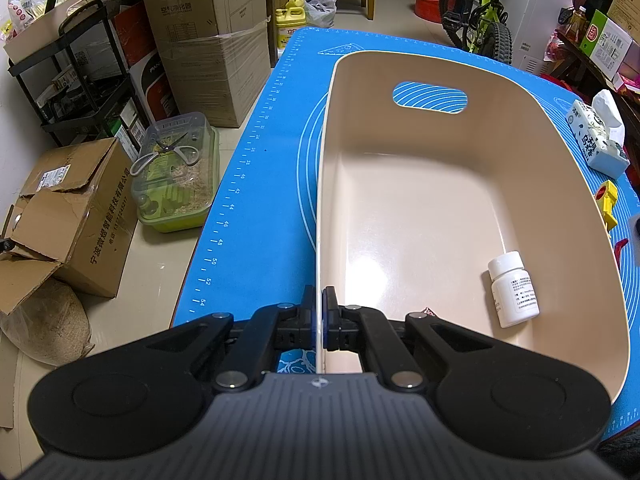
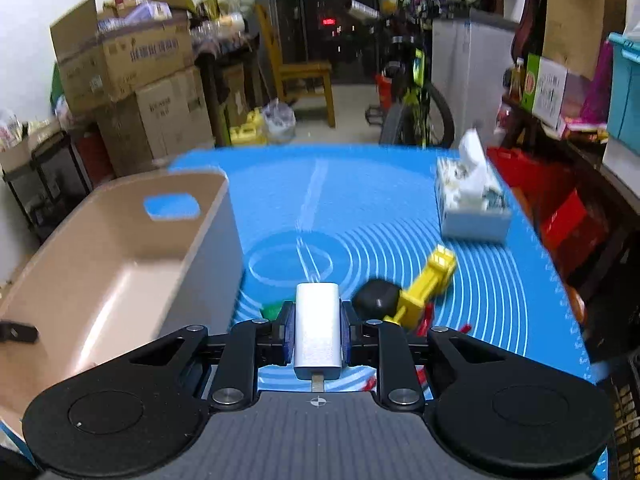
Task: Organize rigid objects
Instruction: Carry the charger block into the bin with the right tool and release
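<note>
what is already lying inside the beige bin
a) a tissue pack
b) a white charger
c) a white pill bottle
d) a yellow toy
c: the white pill bottle lies on its side on the floor of the beige bin, while the left gripper pinches the bin's rim and the right gripper holds the white charger over the blue mat.

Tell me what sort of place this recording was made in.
Probably a home storage or spare room, not a lab: stacked cardboard boxes line the wall, a child's bicycle and wooden chair stand behind, and the beige bin sits on a blue silicone mat.
</note>
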Demonstrator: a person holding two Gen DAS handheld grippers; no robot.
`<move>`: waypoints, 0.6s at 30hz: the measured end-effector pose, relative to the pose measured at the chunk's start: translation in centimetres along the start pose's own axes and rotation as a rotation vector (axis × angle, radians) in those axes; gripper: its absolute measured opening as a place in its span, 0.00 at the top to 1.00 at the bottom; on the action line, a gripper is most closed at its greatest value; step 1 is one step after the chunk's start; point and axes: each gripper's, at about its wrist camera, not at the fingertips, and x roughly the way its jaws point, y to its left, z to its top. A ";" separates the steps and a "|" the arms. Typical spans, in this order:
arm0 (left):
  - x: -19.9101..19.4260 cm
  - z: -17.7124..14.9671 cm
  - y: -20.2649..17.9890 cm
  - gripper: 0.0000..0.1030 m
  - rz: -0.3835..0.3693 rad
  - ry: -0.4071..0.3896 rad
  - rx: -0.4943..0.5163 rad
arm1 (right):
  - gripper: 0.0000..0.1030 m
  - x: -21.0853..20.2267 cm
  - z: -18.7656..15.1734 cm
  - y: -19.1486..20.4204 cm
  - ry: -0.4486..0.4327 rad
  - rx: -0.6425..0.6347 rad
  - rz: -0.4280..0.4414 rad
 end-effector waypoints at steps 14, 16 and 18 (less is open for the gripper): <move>0.0 0.0 0.1 0.96 -0.001 0.001 0.000 | 0.69 -2.5 1.7 6.5 -0.113 -0.086 0.161; 0.0 0.0 0.1 0.96 -0.001 0.002 0.000 | 0.69 -2.2 1.5 7.8 -0.102 -0.111 0.188; 0.0 0.0 0.1 0.96 -0.001 0.002 0.000 | 0.69 -1.8 1.2 8.9 -0.092 -0.132 0.209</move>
